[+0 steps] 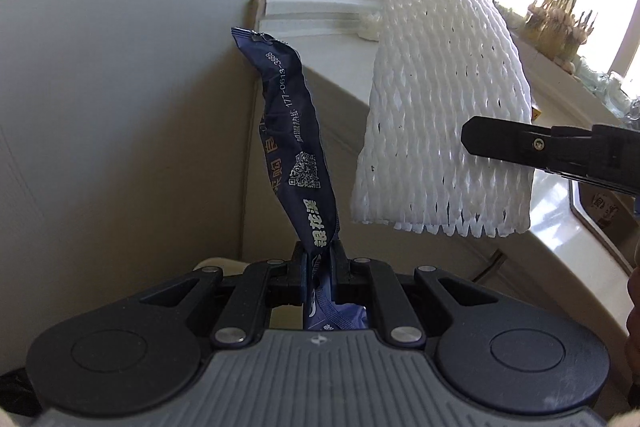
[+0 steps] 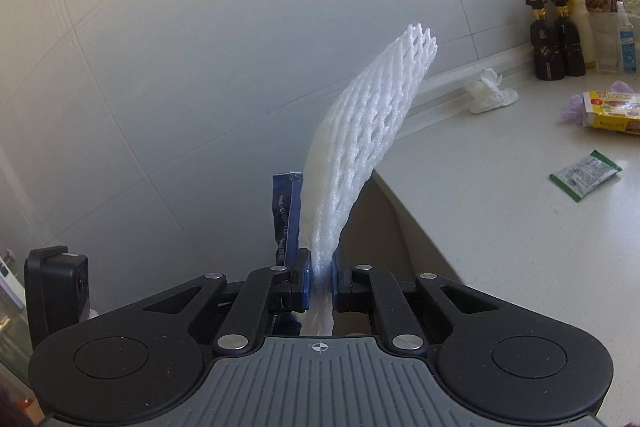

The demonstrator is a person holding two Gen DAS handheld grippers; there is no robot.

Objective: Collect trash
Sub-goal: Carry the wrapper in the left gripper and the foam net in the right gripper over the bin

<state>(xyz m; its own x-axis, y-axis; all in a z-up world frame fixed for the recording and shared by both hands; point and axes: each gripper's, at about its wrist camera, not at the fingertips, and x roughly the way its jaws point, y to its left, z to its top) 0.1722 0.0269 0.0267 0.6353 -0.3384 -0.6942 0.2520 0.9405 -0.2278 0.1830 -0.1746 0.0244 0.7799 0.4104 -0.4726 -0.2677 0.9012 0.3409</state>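
Both wrist views sit off the end of the surface (image 2: 500, 195), close to the tiled wall (image 2: 200, 67), looking along it. They share the foam net (image 1: 444, 107), dark wrapper (image 1: 292, 147) and crumpled tissue (image 2: 490, 91).

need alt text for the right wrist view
The right gripper is shut on a white foam fruit net that stands up before a pale tiled wall. Right of it, a white countertop holds a green sachet, a crumpled white tissue and dark bottles.
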